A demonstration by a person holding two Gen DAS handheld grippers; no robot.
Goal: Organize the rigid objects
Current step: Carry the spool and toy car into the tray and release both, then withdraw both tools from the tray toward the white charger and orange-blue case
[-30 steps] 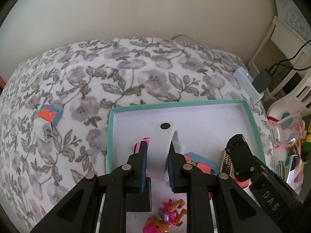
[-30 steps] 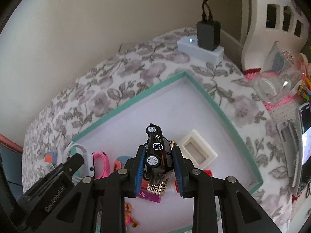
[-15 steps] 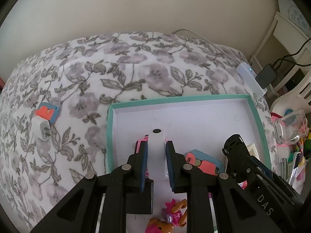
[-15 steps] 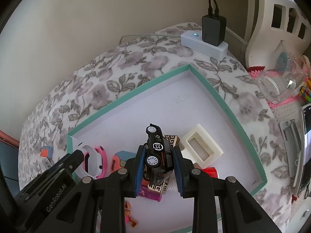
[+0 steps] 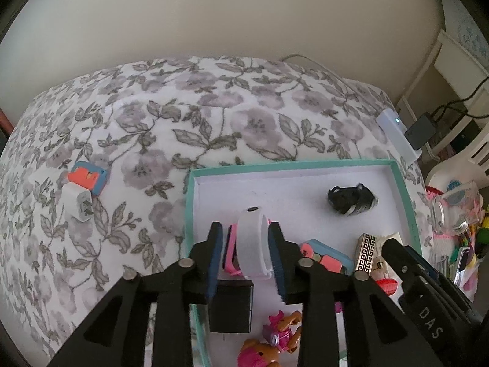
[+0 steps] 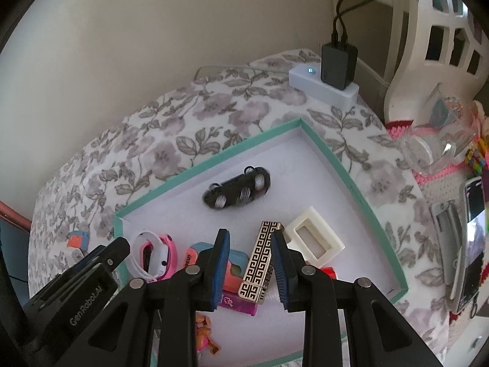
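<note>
Both hand-held grippers work over a teal-rimmed tray (image 6: 211, 162) lying on a bed with a flowered cover (image 5: 214, 116). The left hand-held gripper (image 5: 246, 255) has its jaws spread apart with a white wristband (image 5: 252, 241) standing between the pads; whether the pads press it cannot be told, and a gap shows on the left side, so it appears released. A pink watch (image 5: 229, 252) sits just behind the band, inside the tray near its left wall. The right hand-held gripper (image 6: 250, 267) is released and holds nothing; a gold-and-black patterned case (image 6: 259, 261) lies on the tray floor between and below its fingers, its long axis running nearly along the fingers, away from the camera. A black toy car (image 6: 237, 192) lies wheels-up, blurred, in the far part of the tray, ahead of the right gripper and well apart from it; its long axis runs crosswise to those fingers. Two items rest outside the tray on the bed, to the left: a white charger plug (image 5: 78, 205) touching an orange-and-blue block (image 5: 87, 177). The left gripper is the nearer to these, and they lie to its left and ahead. A white rectangular frame (image 6: 314, 240) sits beside the patterned case, to its right.
</note>
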